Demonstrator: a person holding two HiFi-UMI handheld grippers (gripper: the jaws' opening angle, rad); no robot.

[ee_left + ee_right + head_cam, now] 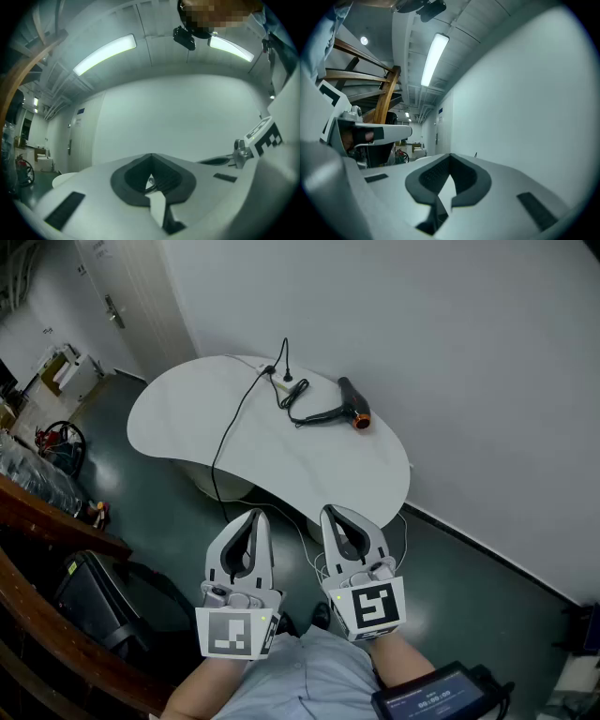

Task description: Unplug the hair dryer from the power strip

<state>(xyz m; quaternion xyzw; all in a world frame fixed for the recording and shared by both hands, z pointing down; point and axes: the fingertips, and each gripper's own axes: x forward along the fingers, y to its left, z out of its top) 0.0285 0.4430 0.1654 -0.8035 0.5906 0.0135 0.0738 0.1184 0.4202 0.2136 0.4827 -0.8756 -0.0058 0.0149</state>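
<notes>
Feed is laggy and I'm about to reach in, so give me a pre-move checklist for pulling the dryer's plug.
1. Left gripper empty, jaws together: ok.
2. Right gripper empty, jaws together: ok.
3. Jaws opened for grabbing the plug: not ok, both shut.
4. Plug seated in the power strip: cannot tell, too small in the head view.
5. Hair dryer lying loose on the table, untouched: ok.
6. Grippers near the power strip: not ok, both hover short of the table's near edge; the power strip sits at the far side.
</notes>
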